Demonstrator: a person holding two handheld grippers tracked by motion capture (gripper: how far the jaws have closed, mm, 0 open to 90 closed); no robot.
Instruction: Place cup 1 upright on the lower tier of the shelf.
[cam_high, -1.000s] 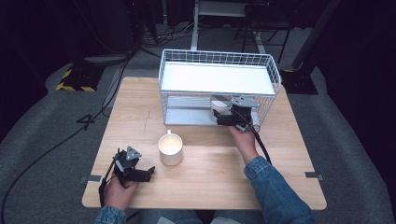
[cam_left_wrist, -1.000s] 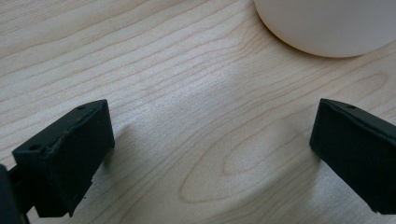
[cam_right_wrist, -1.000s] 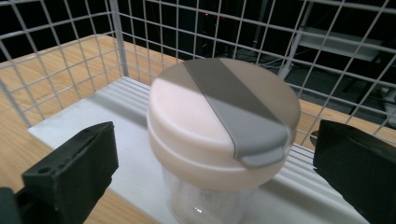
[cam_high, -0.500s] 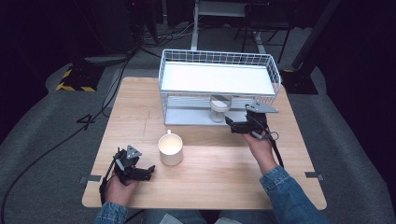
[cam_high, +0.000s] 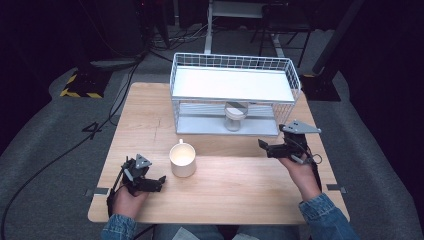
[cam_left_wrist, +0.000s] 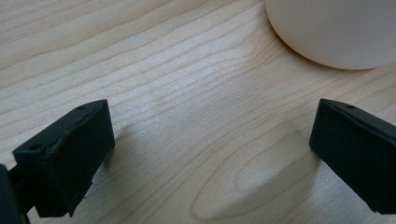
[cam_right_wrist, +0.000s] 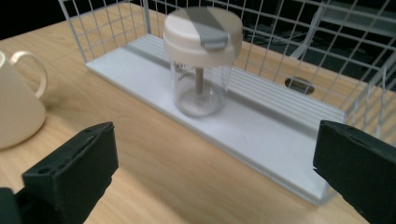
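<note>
A light wooden table (cam_high: 225, 185) with visible grain sits on grey carpeted floor (cam_high: 45, 150). Toward 12 o'clock on the tabletop stands a white wire rack (cam_high: 235, 82) with a solid white upper shelf and a white base tray. Near the centre, slightly toward 8 o'clock, stands a cream mug (cam_high: 182, 159), handle pointing to 12 o'clock.

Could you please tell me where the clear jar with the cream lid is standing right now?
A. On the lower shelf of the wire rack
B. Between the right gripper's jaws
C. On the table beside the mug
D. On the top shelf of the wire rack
A: the jar stands upright on the white lower shelf of the wire rack, under its top shelf, apart from the open right gripper.
</note>
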